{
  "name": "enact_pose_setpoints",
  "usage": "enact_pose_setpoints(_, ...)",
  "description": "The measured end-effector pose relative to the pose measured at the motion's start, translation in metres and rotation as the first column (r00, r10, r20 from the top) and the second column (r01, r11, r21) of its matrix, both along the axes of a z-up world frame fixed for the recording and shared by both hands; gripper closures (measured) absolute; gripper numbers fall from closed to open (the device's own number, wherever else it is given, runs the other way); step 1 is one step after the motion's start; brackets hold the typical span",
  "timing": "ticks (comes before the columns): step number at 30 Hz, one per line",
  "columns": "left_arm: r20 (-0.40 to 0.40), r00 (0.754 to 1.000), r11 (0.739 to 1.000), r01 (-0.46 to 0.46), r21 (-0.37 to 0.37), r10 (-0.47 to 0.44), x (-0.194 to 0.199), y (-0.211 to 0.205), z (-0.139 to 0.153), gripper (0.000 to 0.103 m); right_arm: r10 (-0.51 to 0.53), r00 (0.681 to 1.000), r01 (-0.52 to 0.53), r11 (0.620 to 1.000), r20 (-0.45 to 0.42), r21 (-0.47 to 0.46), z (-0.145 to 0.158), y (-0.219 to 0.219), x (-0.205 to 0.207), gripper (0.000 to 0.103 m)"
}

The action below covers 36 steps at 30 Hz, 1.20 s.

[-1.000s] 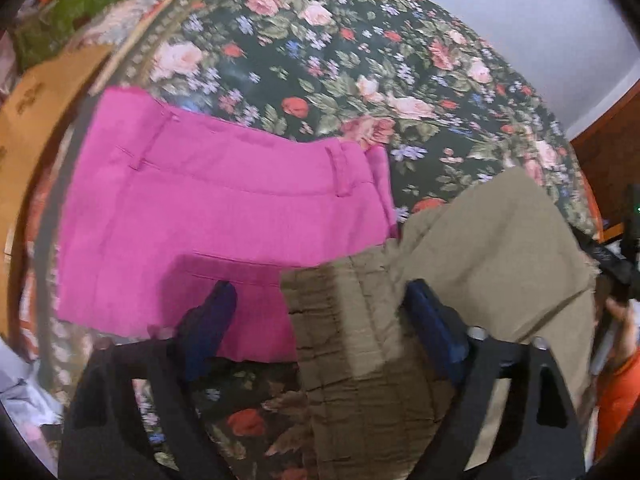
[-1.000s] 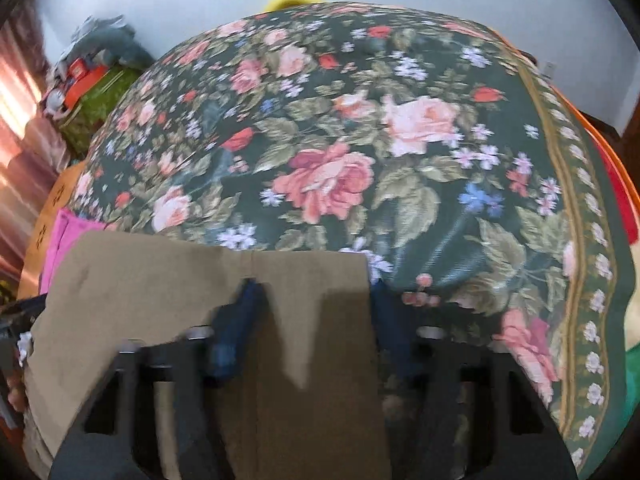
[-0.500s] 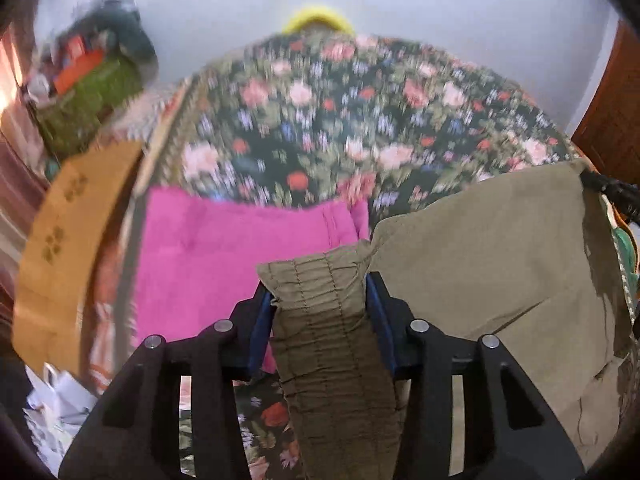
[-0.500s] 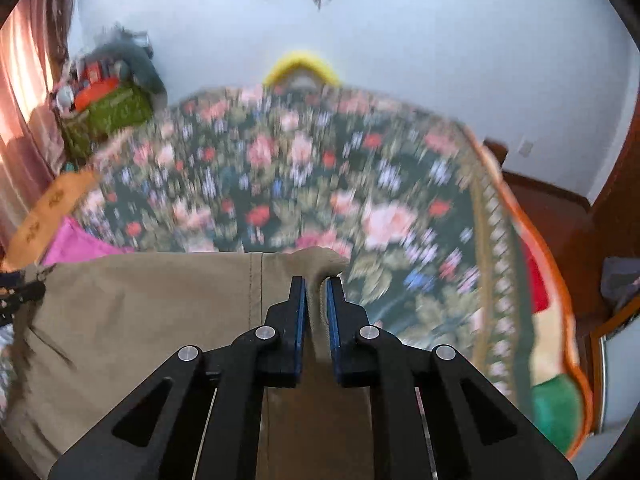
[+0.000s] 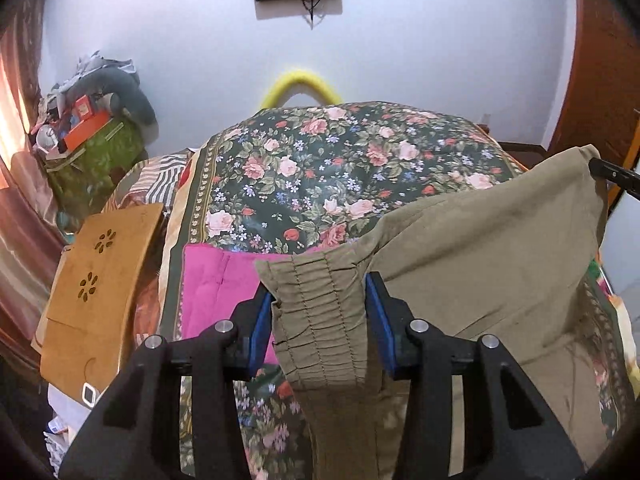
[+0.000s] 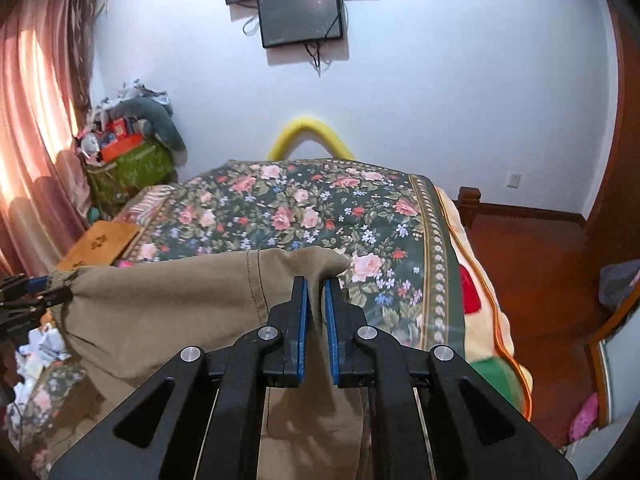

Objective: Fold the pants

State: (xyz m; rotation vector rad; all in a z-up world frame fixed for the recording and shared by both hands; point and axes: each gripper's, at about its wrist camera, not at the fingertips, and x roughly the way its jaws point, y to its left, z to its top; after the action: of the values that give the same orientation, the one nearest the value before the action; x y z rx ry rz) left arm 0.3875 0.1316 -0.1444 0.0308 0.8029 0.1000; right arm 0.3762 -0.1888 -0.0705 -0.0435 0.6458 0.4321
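Note:
Khaki pants [image 5: 480, 248] hang stretched between my two grippers above a bed with a dark floral cover [image 5: 340, 168]. My left gripper [image 5: 318, 292] is shut on the gathered elastic waistband [image 5: 320, 320], which bunches between the blue pads. In the right wrist view, my right gripper [image 6: 316, 284] is shut on the other top corner of the pants [image 6: 168, 300], a thin fold pinched between nearly touching pads. The lower part of the pants drops out of sight below both cameras. A pink folded garment [image 5: 216, 292] lies flat on the cover, behind and left of the left gripper.
A wooden lap table [image 5: 96, 280] leans at the bed's left edge. Beyond it stands a green bag [image 5: 88, 160] piled with clutter beside a curtain [image 6: 32, 120]. A yellow loop [image 5: 300, 84] sticks up behind the bed. Red-brown floor [image 6: 540, 260] lies to the right.
Both grippers went from open around the pants to shut on them, then rose, lifting the top edge off the bed. Both views tilted up toward the wall.

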Motion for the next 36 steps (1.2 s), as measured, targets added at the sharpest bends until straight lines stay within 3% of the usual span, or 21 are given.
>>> enact_pose_setpoints(11,0.007,0.999,0.999,0.036,-0.001,-0.036,-0.08,-0.016,0.009,0.058,0.019,1.0,-0.019,0.998,0.006,0.06,0.005,-0.018,-0.084,0.097)
enact_pose_setpoints(18,-0.028,0.998,0.998,0.061,-0.012,-0.061,-0.122,-0.023,-0.006,0.058,0.032,0.999,-0.029,0.998,-0.043,0.062,-0.017,-0.03,-0.13,0.097)
enact_pose_setpoints(24,-0.051,0.995,0.996,0.083,0.032,-0.081,-0.154,-0.033,-0.019,0.059,0.036,0.996,-0.03,0.997,-0.082,0.07,-0.038,-0.042,-0.165,0.097)
enact_pose_setpoints(36,-0.108,0.992,0.997,0.072,-0.006,-0.073,-0.197,-0.03,-0.05,0.06,0.061,0.986,-0.053,0.997,-0.158,0.056,-0.073,-0.048,-0.219,0.097)
